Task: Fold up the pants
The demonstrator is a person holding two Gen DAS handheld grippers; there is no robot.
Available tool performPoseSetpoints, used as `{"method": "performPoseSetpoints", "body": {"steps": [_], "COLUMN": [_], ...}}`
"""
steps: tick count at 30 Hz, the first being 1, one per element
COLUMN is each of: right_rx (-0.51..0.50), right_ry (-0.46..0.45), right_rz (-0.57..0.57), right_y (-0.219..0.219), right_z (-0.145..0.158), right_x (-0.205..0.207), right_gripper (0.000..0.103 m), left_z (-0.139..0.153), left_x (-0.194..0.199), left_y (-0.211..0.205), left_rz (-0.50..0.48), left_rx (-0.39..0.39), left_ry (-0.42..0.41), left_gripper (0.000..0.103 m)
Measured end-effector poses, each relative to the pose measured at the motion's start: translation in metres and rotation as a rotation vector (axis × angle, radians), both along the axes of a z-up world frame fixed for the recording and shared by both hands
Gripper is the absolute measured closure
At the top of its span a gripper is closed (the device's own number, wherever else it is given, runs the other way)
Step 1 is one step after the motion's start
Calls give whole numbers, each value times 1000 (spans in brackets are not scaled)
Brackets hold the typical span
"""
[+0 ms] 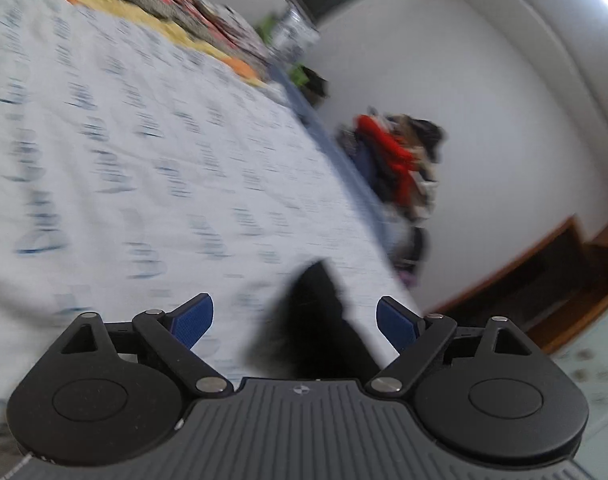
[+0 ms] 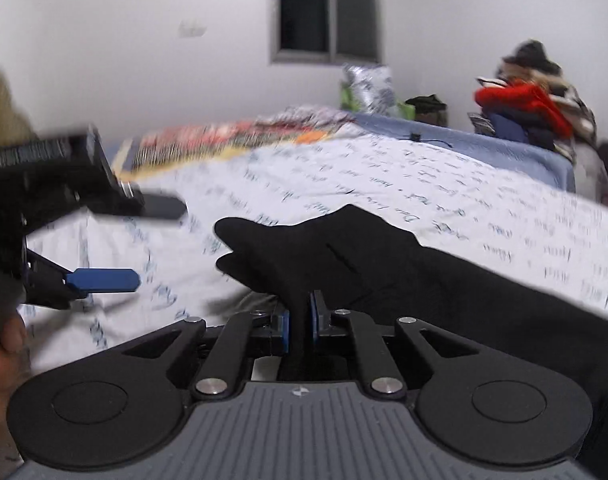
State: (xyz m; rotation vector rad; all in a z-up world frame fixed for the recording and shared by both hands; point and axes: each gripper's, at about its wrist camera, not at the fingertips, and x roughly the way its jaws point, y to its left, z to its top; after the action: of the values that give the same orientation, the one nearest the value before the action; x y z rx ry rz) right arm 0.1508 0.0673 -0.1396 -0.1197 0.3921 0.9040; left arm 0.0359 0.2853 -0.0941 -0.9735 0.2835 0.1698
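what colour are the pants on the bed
Black pants, plain, with no pattern; clearest in the right wrist view.

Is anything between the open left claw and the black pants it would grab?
Nothing visible blocks it. The left claw stands open with black pants fabric rising directly ahead, in line with the gap between its blue pads. The right claw is shut on the pants to one side, not in that path.

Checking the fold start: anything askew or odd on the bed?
The black pants lie bunched and uneven on the bedsheet, not spread flat. Right gripper is shut on a fold of them; left gripper is open, holding nothing. No visible damage.
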Motion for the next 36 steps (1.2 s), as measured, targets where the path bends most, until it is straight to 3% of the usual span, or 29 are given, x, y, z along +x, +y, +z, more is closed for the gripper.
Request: {"method": "performPoseSetpoints", "body": {"steps": [2, 3, 6, 8, 11, 12, 13, 15, 17, 19, 20, 21, 22, 25, 28, 32, 36], "right_rx": [65, 87, 115, 123, 117, 105, 88, 57, 112, 248, 332, 429, 525, 708, 775, 813, 791], "right_ry": [7, 17, 47, 50, 83, 111, 139, 208, 329, 520, 601, 673, 742, 908, 955, 1023, 1019], "right_rz": [-26, -30, -37, -32, -7, 11, 22, 50, 79, 79, 69, 57, 41, -30, -73, -72, -63], "right_y": [-9, -12, -17, -17, -17, -15, -13, -12, -26, -58, -77, -100, -123, -181, -219, -233, -229], "right_z": [4, 4, 6, 6, 4, 4, 3, 4, 10, 16, 17, 16, 14, 6, 1, -16, -29], "right_x": [1, 3, 8, 9, 13, 15, 18, 22, 31, 46, 54, 63, 73, 100, 113, 116, 115], "right_gripper": [94, 94, 94, 94, 94, 94, 94, 89, 83, 59, 28, 5, 0, 0, 0, 0, 0], "left_z": [3, -1, -18, -21, -24, -24, -25, -27, -22, -6, 5, 17, 30, 63, 64, 17, 0], "left_x": [23, 39, 74, 90, 114, 122, 126, 130, 130, 133, 133, 134, 134, 124, 117, 111, 86], "left_y": [2, 4, 7, 4, 2, -1, -2, -1, -2, -10, -19, -33, -50, -115, -189, -259, -271], "left_rz": [-115, -154, -186, -166, -177, -178, -163, -147, -166, -191, -201, -212, -226, -306, -450, -623, -622], "left_rx": [-72, -126, -257, -255, -234, -205, -166, -118, -53, 66, 142, 243, 353, 629, 779, 816, 857], "left_ry": [-21, 10, 115, 148, 198, 244, 291, 333, 342, 360, 365, 363, 349, 260, 186, 201, 104], "left_gripper": [8, 8, 11, 11, 42, 60, 71, 79, 79, 81, 82, 83, 84, 84, 84, 83, 68]}}
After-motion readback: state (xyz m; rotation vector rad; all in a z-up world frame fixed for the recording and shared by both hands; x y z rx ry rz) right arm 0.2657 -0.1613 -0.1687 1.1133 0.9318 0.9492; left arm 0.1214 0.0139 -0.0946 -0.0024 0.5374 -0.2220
